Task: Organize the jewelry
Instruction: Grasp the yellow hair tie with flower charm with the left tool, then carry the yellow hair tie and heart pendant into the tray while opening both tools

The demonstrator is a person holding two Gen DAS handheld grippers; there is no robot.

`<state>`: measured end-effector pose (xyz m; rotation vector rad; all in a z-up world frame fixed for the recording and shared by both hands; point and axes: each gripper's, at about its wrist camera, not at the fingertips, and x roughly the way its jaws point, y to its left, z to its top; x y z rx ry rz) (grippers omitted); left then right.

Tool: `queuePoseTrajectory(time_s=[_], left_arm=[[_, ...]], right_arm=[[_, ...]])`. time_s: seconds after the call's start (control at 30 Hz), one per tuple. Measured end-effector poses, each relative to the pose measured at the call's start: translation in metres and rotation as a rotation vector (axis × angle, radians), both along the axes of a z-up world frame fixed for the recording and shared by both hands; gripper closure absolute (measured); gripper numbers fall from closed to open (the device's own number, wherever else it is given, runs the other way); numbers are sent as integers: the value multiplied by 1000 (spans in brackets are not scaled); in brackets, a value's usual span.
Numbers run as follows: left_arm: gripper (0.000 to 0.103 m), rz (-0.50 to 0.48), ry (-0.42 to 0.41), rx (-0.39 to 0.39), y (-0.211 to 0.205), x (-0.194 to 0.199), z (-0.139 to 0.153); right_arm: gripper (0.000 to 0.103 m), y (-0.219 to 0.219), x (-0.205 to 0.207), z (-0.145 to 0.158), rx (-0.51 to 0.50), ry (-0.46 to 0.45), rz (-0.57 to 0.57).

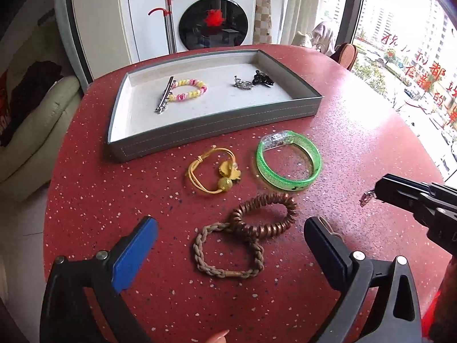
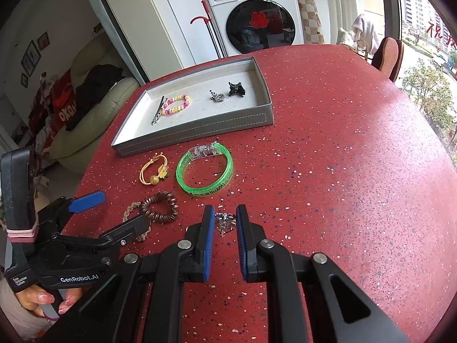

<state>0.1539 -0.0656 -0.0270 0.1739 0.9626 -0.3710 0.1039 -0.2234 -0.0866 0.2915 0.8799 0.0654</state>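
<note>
A grey tray (image 1: 211,125) (image 2: 197,135) on the red table holds a silver hair clip (image 1: 164,95), a pink-and-yellow bead bracelet (image 1: 190,89), a small silver piece (image 1: 242,83) and a black claw clip (image 1: 261,78). In front of it lie a yellow cord hair tie (image 1: 215,170), a green bangle (image 1: 288,161), a copper coil tie (image 1: 264,215) and a braided beige tie (image 1: 228,253). My left gripper (image 1: 231,228) is open above the two ties. My right gripper (image 2: 225,220) is shut on a small silver clip (image 2: 224,223) (image 1: 365,197).
The red speckled table (image 2: 342,171) is round, and its edge runs close on the left. A cream sofa (image 1: 31,131) stands beyond that edge, a washing machine (image 1: 212,14) behind the table, and a chair (image 2: 388,54) by the window at the far right.
</note>
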Motion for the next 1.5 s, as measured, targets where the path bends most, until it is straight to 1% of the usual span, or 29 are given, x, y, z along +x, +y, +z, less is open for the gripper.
queuePoseTrajectory(time_s=[0.13,0.2,0.3,0.37,0.43,0.6,0.63,0.67,0.7,0.73,0.77,0.83,0.93,1.03,1.2,1.27,1.4,1.5], left_arm=[[0,77,22,-33,8,39,-15],[0,96,39,-51,10,58,-22],[0,91,62,-50,5,81,-36],[7,70,69,-37,-2,93,-44],[7,46,72,-30,-12,99,-50],[8,-6,71,47,-36,109,-68],[14,-12,76,60,-40,111,-66],[18,-20,70,49,-41,112,-67],[19,-27,72,45,-41,114,-68],[28,-35,67,42,-40,114,-69],[48,-47,55,42,-42,112,-68],[70,-74,41,51,-43,114,-66],[70,-95,34,35,-44,115,-68],[70,-85,28,-1,-41,109,-60],[70,-49,6,-73,-18,96,-26],[70,-41,-12,-92,-13,98,-14],[70,-30,-54,-115,-1,105,9],[70,-21,-77,-114,6,116,22]], right_arm=[[86,0,-1,1,3,-5,-3],[86,0,-2,1,3,-6,-2],[86,-1,-1,1,4,-6,-3],[86,-2,1,0,6,-3,-4],[86,-2,2,0,3,-1,-3],[86,-3,4,-3,5,9,-5],[86,-3,5,-3,4,11,-5],[86,-2,5,-4,3,12,-5],[86,-2,5,-4,3,12,-5],[86,-2,6,-4,2,13,-5],[86,-2,6,-4,2,13,-6],[86,-2,7,-4,0,16,-6],[86,-2,9,-3,-3,15,-6],[86,0,12,2,-13,9,0],[86,2,24,12,-9,-1,11],[86,2,34,17,-1,-8,17],[86,5,59,33,-7,-29,35],[86,8,85,42,2,-38,51]])
